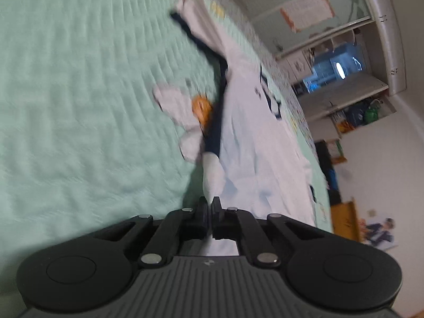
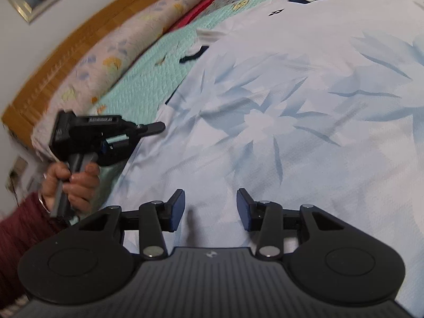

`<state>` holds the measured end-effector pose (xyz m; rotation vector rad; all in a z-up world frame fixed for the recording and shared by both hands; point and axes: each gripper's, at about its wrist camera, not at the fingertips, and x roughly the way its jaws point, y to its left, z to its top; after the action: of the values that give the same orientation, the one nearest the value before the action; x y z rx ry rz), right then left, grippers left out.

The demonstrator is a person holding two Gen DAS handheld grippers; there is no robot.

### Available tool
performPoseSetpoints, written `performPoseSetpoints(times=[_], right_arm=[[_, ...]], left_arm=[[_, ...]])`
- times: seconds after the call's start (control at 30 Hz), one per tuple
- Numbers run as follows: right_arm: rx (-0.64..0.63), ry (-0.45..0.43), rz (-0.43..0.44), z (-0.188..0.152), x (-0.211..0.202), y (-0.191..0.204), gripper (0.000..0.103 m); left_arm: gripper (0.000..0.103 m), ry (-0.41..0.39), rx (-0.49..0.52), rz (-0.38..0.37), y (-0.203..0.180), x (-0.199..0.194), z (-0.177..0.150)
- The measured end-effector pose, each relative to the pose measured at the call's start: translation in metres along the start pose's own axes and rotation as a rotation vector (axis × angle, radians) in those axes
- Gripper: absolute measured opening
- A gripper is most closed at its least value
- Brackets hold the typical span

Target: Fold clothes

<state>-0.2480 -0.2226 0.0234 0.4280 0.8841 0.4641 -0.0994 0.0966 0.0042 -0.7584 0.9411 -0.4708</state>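
Spread flat on a mint-green quilted bed cover (image 2: 137, 90) — one white shirt (image 2: 304, 111), pale blue leaf-like print across the body, dark navy trim at the collar and sleeve edge. Left wrist view, blurred: a navy-edged strip of the shirt (image 1: 254, 137) runs toward the lens, with an orange patch (image 1: 202, 107) on a folded white part beside it. Left claw (image 1: 210, 204) is pinched together on a point of white shirt fabric, cloth visible between the black fingers. In the right wrist view the same left claw (image 2: 156, 127) sits at the shirt's left edge, gripped by a hand (image 2: 73, 185) with a dark red sleeve (image 2: 23, 228). Right claw (image 2: 210, 206) — jaws apart, blue pads clear of the cloth, hanging over the shirt's lower body. A rolled floral blanket (image 2: 127, 42) lies along the wooden headboard (image 2: 79, 42). No containers seen.
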Motion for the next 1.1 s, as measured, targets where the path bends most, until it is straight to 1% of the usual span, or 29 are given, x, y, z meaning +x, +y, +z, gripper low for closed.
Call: performPoseSetpoints(times=[0.1,0.17,0.23,0.27,0.3,0.33,0.43,0.5,0.6,0.67,0.73,0.8,0.9,1.0,1.1], right_arm=[[-0.03,0.003,-0.023,-0.005,-0.001,0.004,0.043],[-0.049,0.004,-0.037,-0.008,-0.002,0.006,0.043],[-0.083,0.006,-0.055,-0.008,-0.001,0.009,0.043],[-0.098,0.007,-0.062,-0.008,-0.001,0.011,0.043],[-0.105,0.005,-0.066,-0.008,-0.001,0.011,0.043],[-0.103,0.001,-0.065,-0.009,-0.002,0.01,0.043],[-0.074,-0.01,-0.048,-0.009,-0.004,0.005,0.043],[-0.055,-0.013,-0.034,-0.009,-0.007,0.001,0.043],[-0.031,-0.019,-0.02,-0.009,-0.008,-0.002,0.043],[-0.018,-0.023,-0.012,-0.01,-0.01,-0.003,0.043],[-0.013,-0.027,-0.007,-0.011,-0.011,-0.004,0.043],[-0.007,-0.029,-0.004,-0.012,-0.012,-0.005,0.043],[0.0,-0.028,-0.003,-0.013,-0.013,-0.005,0.043],[0.007,-0.029,-0.001,-0.014,-0.014,-0.006,0.043],[0.011,-0.031,-0.001,-0.015,-0.014,-0.007,0.043]], left_arm=[[0.002,-0.003,-0.012,0.032,0.007,-0.01,0.002],[0.002,0.007,0.009,0.058,0.007,-0.008,0.0],[0.003,-0.001,-0.059,0.015,0.016,-0.007,0.0],[0.006,-0.005,-0.094,-0.007,0.02,-0.007,0.0],[0.013,-0.009,-0.13,-0.03,0.024,-0.006,0.001],[0.016,-0.018,-0.149,-0.048,0.027,-0.008,-0.001],[0.023,-0.03,-0.114,-0.031,0.019,-0.018,-0.008],[0.034,-0.033,-0.098,-0.017,0.016,-0.029,-0.014],[0.042,-0.044,-0.086,0.006,0.018,-0.054,-0.028],[0.045,-0.045,-0.079,0.016,0.021,-0.069,-0.038],[0.046,-0.023,-0.074,0.019,0.02,-0.073,-0.046],[0.046,0.002,-0.061,0.022,0.018,-0.076,-0.055],[0.046,0.018,-0.1,0.007,0.022,-0.079,-0.064],[0.046,0.033,-0.112,0.001,0.024,-0.078,-0.071],[0.044,0.061,-0.096,0.02,0.017,-0.076,-0.072]])
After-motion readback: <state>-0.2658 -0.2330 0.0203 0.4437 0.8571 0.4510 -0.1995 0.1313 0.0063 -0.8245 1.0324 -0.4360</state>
